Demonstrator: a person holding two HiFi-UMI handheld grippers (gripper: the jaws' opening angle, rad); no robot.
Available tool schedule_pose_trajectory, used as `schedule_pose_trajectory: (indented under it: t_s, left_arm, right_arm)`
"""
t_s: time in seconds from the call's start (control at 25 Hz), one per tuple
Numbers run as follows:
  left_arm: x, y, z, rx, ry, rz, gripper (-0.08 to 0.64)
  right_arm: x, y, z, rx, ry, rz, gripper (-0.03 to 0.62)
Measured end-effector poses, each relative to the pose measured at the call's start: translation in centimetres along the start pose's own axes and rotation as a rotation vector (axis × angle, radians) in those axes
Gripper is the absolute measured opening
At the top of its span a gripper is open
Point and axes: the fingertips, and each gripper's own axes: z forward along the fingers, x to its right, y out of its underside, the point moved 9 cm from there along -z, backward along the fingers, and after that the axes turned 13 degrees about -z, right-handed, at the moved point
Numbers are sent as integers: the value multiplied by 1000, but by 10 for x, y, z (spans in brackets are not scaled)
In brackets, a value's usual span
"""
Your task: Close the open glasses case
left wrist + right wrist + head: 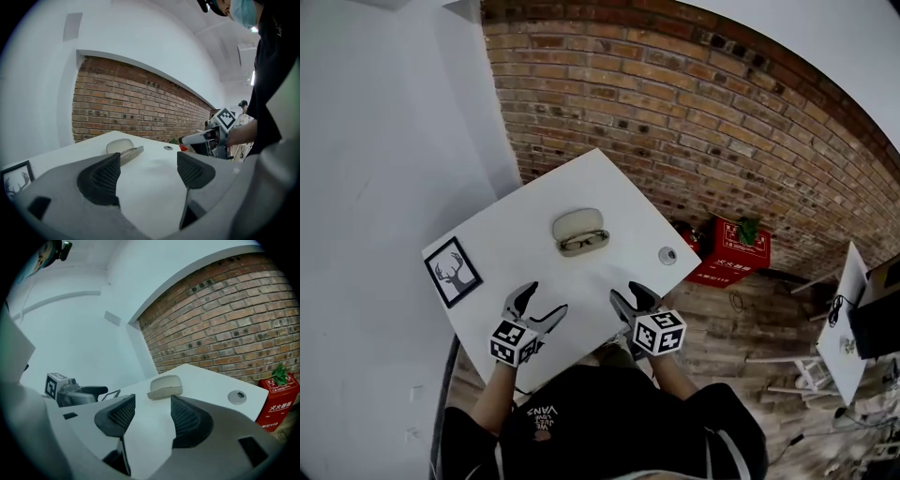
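The beige glasses case lies open in the middle of the white table, lid up, with a pair of glasses in its near half. Both grippers hover over the near edge, short of the case. My left gripper stands open with nothing between its fingers, and so does my right gripper. In the left gripper view the case sits ahead, left of centre, beyond the open left gripper. In the right gripper view the case shows its closed-looking back just past the open right gripper.
A framed deer picture lies at the table's left corner. A small round disc sits near the right edge. A red box stands on the floor by the brick wall. A white wall bounds the left side.
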Motion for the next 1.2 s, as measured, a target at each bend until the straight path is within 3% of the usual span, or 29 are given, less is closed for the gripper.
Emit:
schedule_pose_trajectory:
  t_s: [0.28, 0.72, 1.2]
  left_arm:
    - [-24, -19, 33, 34, -85, -70, 377]
    - [-56, -53, 77, 89, -152, -74, 377]
    - [-96, -63, 130, 13, -163, -51, 379]
  right_arm:
    - [45, -22, 52, -48, -81, -33, 219]
    - [96, -33, 119, -103, -151, -77, 218]
    - [121, -21, 175, -184, -248, -87, 218]
